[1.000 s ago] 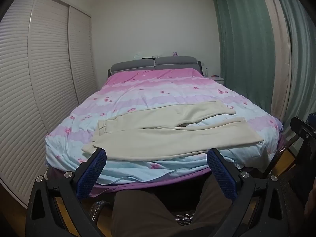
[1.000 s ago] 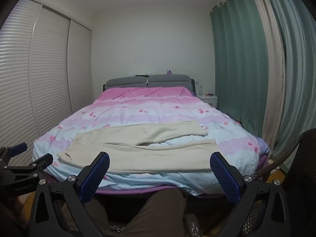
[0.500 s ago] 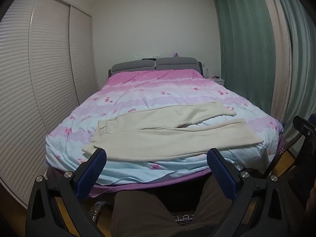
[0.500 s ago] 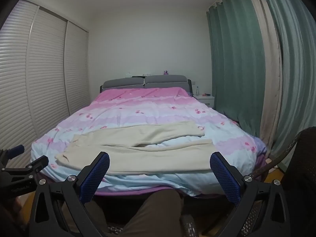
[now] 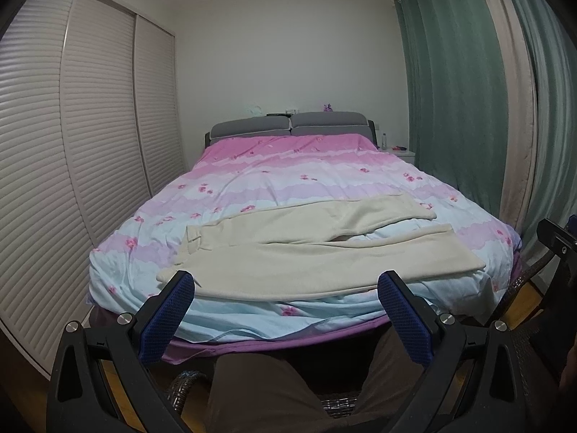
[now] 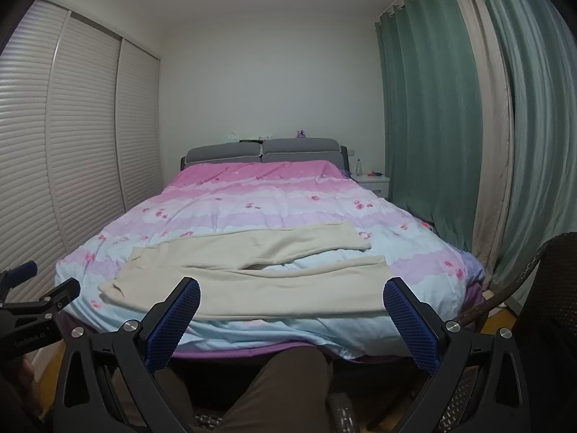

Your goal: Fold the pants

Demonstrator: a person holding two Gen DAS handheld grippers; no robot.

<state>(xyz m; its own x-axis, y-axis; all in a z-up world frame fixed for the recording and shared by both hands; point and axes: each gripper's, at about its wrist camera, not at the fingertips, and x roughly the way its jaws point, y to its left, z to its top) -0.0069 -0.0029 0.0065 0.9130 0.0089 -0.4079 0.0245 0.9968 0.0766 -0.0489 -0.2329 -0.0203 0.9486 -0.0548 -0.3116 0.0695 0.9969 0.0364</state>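
A dim bedroom with plain white walls (image 6: 274, 83). A bed (image 5: 299, 180) under a pink, lilac and pale-blue flowered duvet fills the middle, its grey padded headboard (image 6: 263, 151) against the far wall. Louvred wardrobe doors (image 5: 90, 126) line the left side; green curtains (image 6: 432, 108) hang on the right, a white nightstand (image 6: 375, 182) beside them.

Open air above bed (image 5: 252, 195), wardrobe doors (image 5: 90, 144) close left, curtains (image 5: 450, 108) right

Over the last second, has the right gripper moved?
Yes. In the right wrist view the grey headboard sits lower in frame than before and more ceiling shows, so the right gripper has tilted or risen upward. The cream pants lie untouched.
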